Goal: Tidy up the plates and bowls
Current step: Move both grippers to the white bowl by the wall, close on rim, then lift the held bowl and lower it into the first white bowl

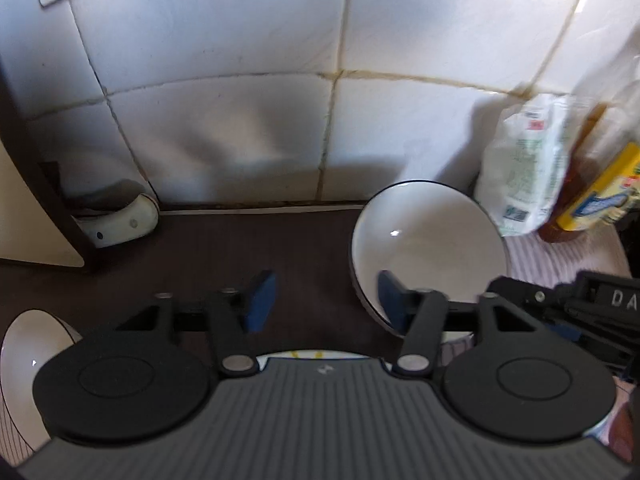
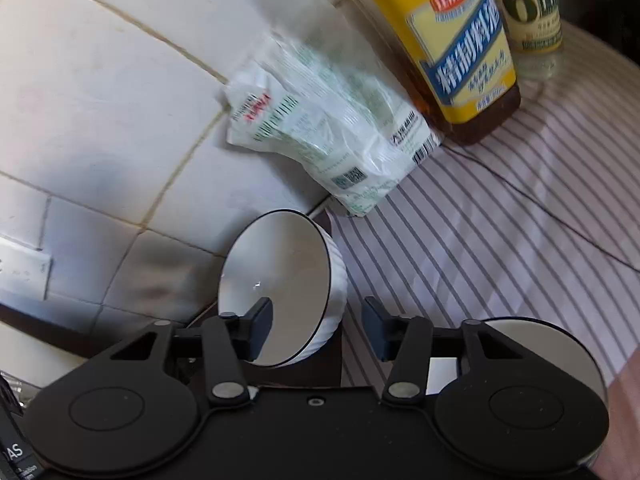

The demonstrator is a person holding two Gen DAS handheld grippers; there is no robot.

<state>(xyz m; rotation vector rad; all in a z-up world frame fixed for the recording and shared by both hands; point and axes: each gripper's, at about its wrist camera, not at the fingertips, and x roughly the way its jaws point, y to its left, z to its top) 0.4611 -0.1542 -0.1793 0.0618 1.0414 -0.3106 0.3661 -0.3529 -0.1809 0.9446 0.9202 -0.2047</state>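
Left gripper (image 1: pixel 326 300): your jaws stand spread with nothing between the blue pads, above the dark counter (image 1: pixel 224 248).
Right gripper (image 2: pixel 318 330): your fingers stand apart, straddling the near rim of the white ribbed bowl (image 2: pixel 288 280); whether the pads press it cannot be told.
Bowl position: tilted at the counter's edge, at 12 o'clock of the right gripper.
Second bowl (image 1: pixel 28 364): at 8 o'clock in the left view.
Backdrop: a salt bag (image 2: pixel 332 128) and a yellow-labelled bottle (image 2: pixel 456 48) at 1 o'clock.
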